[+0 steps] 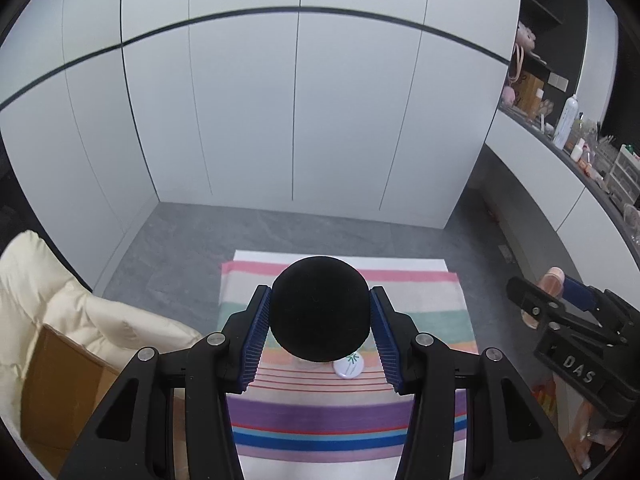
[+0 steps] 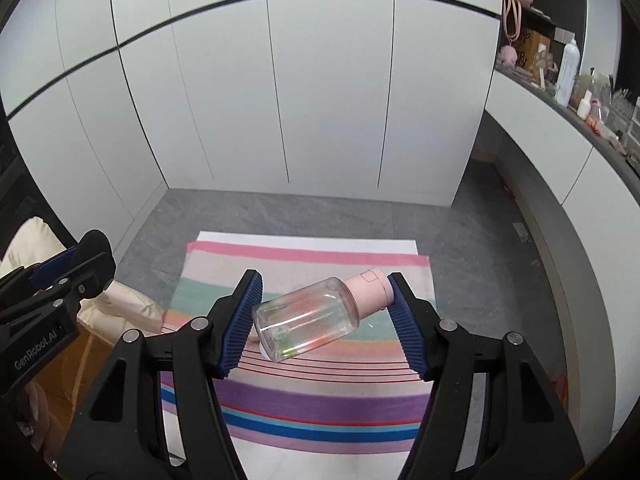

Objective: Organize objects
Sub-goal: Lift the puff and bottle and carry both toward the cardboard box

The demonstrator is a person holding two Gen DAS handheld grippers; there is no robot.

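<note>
White cupboard doors (image 1: 280, 112) behind, grey floor (image 1: 192, 240) below, striped cloth (image 1: 344, 412) spread across it. Left gripper (image 1: 320, 312) clamped on a black ball (image 1: 320, 312), held high above the cloth. Right gripper (image 2: 324, 312) clamped on a clear bottle (image 2: 308, 320) with pink cap (image 2: 370, 290), tilted, cap end against the right pad. Only in the left view: a white badge (image 1: 349, 365) lying on the cloth under the ball. Cream cushion (image 1: 60, 288) and cardboard box (image 1: 60, 392) at left.
</note>
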